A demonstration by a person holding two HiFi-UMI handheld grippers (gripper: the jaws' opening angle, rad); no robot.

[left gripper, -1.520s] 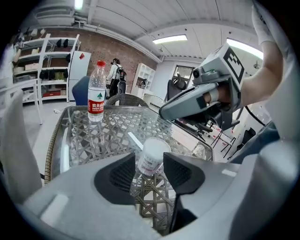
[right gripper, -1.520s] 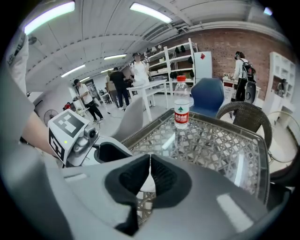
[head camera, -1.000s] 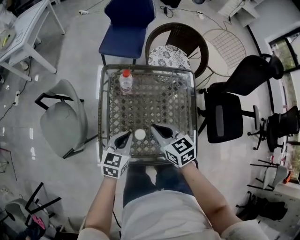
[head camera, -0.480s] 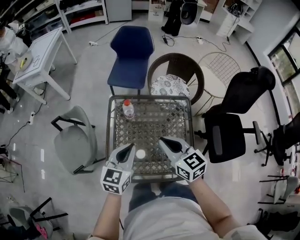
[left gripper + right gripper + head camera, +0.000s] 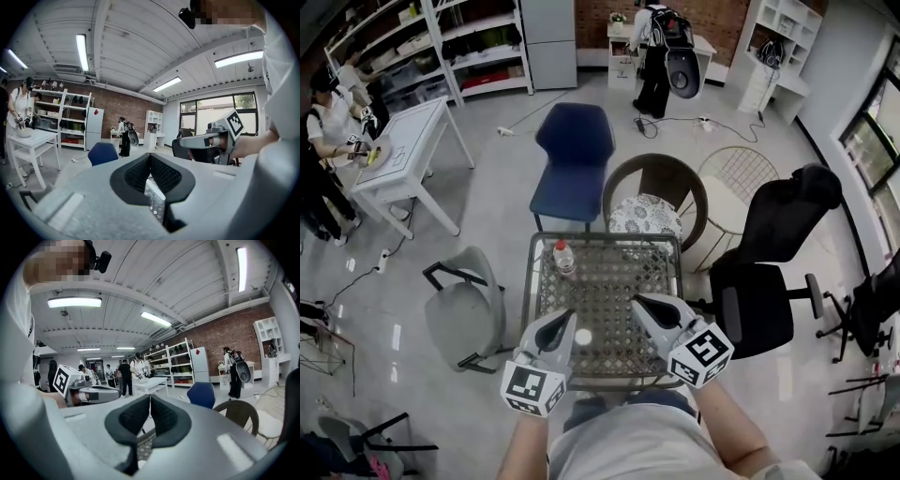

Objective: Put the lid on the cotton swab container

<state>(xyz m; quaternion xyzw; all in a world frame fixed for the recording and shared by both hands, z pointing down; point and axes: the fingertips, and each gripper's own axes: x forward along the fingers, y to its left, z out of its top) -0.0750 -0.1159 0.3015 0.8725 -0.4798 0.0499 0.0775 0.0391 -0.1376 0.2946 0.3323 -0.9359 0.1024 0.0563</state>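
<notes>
Hard to say for sure which step this is: maybe the very start, maybe already done. Holding the left gripper [image 5: 563, 323] up over the near side of the desk [image 5: 667, 246], jaws squeezed together with nothing in them. Holding the right gripper [image 5: 641, 306] the same way, closed tight and empty, pointing out across the room. Down on the desk between the two grippers, one small white round thing, likely the cotton swab container [image 5: 582, 337], just beside the tip of the left gripper and a bit farther from the right gripper. Too small to tell lid on or lid off, and no loose lid to spot anywhere. Farther out past the left gripper, a bottle [image 5: 565, 260] with a red cap, standing up. Next, if open on top: find the lid, tip a gripper down, open it wide, pinch the lid softly, lift it, and set it flat on the container. Steady the container with the other gripper to stop a slide.
</notes>
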